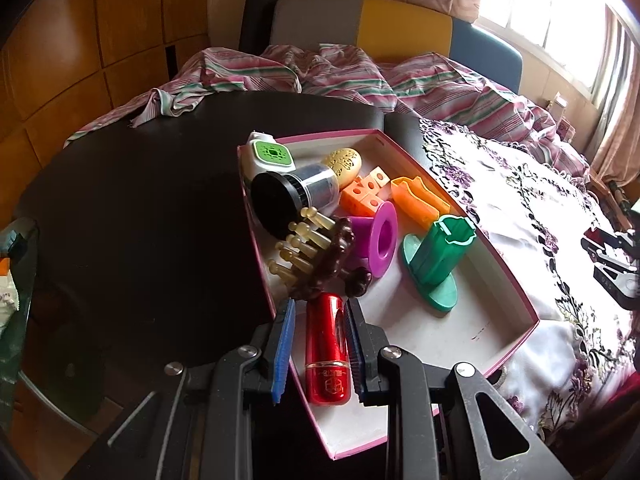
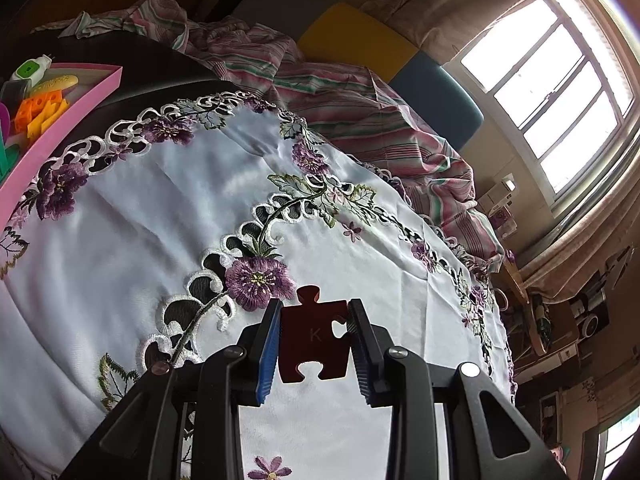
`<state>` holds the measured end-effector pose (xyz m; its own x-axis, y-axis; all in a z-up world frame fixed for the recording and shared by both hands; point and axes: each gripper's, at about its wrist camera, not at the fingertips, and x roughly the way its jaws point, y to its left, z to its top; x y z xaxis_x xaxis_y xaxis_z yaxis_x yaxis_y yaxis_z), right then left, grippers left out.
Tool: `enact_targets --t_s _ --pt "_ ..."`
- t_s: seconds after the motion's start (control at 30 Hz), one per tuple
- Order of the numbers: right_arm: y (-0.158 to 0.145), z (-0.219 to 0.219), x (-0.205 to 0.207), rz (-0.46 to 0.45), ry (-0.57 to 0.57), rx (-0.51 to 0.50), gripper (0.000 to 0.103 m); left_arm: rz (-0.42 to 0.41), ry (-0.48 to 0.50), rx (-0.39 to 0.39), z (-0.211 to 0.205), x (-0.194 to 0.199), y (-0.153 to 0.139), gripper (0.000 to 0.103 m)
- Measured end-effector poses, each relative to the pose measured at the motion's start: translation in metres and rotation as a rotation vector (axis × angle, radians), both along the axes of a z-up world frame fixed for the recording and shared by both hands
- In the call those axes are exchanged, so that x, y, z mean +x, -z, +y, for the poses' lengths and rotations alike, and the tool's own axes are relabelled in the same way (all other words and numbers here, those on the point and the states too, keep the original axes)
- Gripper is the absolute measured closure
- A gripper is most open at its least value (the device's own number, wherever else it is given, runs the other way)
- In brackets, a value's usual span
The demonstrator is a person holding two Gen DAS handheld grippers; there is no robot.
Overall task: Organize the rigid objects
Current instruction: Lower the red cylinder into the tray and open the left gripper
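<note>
My left gripper (image 1: 320, 308) is shut on a shiny red tube (image 1: 326, 352), held over the near left corner of a pink-rimmed white box (image 1: 492, 256). Inside the box lie a green-and-white device (image 1: 270, 156), a black-capped jar (image 1: 288, 200), a yellow egg shape (image 1: 344, 164), orange cubes (image 1: 362, 196), a purple spool (image 1: 380, 236), a green stand (image 1: 436, 260) and a brown comb (image 1: 320, 256). Over the embroidered cloth, right of the box (image 2: 60, 136), my right gripper (image 2: 315, 304) is shut on a dark red puzzle piece (image 2: 314, 336) marked K.
The box sits on a dark round table (image 1: 140, 220), partly on a white cloth with purple flowers (image 2: 160, 220). Striped pink fabric (image 1: 340, 76) is heaped behind the table against a multicoloured chair back (image 1: 400, 24). A bright window (image 2: 552, 92) is to the right.
</note>
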<state>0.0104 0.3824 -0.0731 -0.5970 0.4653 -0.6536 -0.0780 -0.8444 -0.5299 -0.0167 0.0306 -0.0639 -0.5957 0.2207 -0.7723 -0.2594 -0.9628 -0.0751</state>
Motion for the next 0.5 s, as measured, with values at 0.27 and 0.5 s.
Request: enact_targets --t_s 0.27,0.5 --pt "0.0026 0.0003 -0.0009 -0.019 -0.008 -0.042 0.071 0.006 -0.016 0.001 -0.004 0.002 -0.0041 0.078" --pt "0.0052 -0.002 -0.0011 -0.045 -0.039 -0.095 0.071 0.002 -0.026 0.003 -0.0073 0.0037 -0.0056 0.077"
